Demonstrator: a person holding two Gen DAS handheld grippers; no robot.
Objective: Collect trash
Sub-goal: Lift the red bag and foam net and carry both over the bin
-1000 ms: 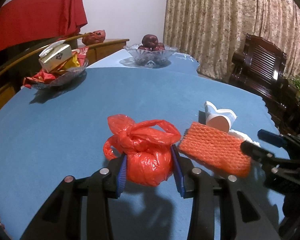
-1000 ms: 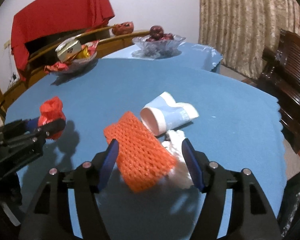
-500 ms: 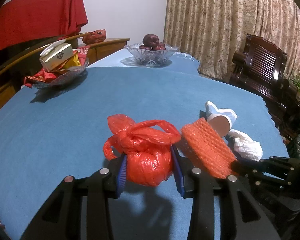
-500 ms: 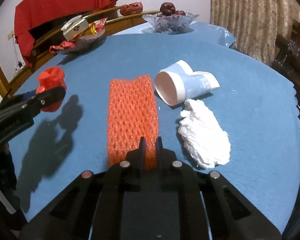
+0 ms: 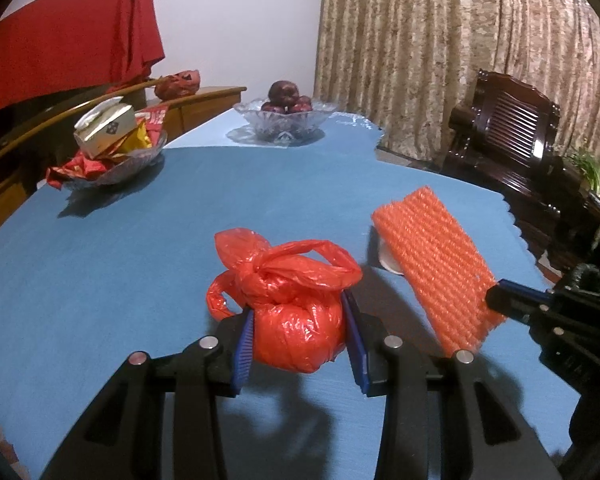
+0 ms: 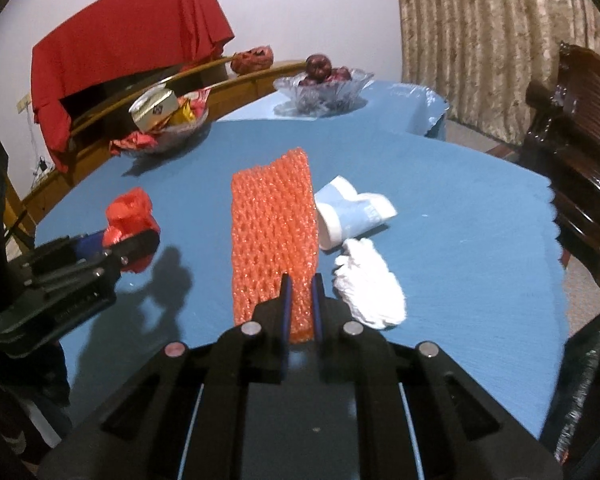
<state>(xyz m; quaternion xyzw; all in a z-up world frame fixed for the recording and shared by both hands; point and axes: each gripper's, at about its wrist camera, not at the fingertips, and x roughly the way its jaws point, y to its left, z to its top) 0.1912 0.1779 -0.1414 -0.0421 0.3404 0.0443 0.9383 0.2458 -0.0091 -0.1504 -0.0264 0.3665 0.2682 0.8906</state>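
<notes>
My left gripper [image 5: 300,332] is shut on a knotted red plastic bag [image 5: 288,300] and holds it above the blue table [image 5: 140,248]. My right gripper [image 6: 299,300] is shut on one end of an orange foam net [image 6: 274,228] and holds it lifted off the table; the net also shows in the left wrist view [image 5: 436,272]. A crushed white and blue paper cup [image 6: 350,212] and a crumpled white tissue [image 6: 368,280] lie on the table right of the net. The red bag and left gripper show at left in the right wrist view [image 6: 130,220].
A glass bowl of dark red fruit [image 5: 286,114] stands at the far edge. A glass dish with a box and snack wrappers [image 5: 112,148] stands at the far left. A dark wooden chair [image 5: 512,132] is at the right, past the scalloped table edge.
My right gripper closed on the orange net's near end and lifted it off the table. My left gripper kept holding the red bag in place.
</notes>
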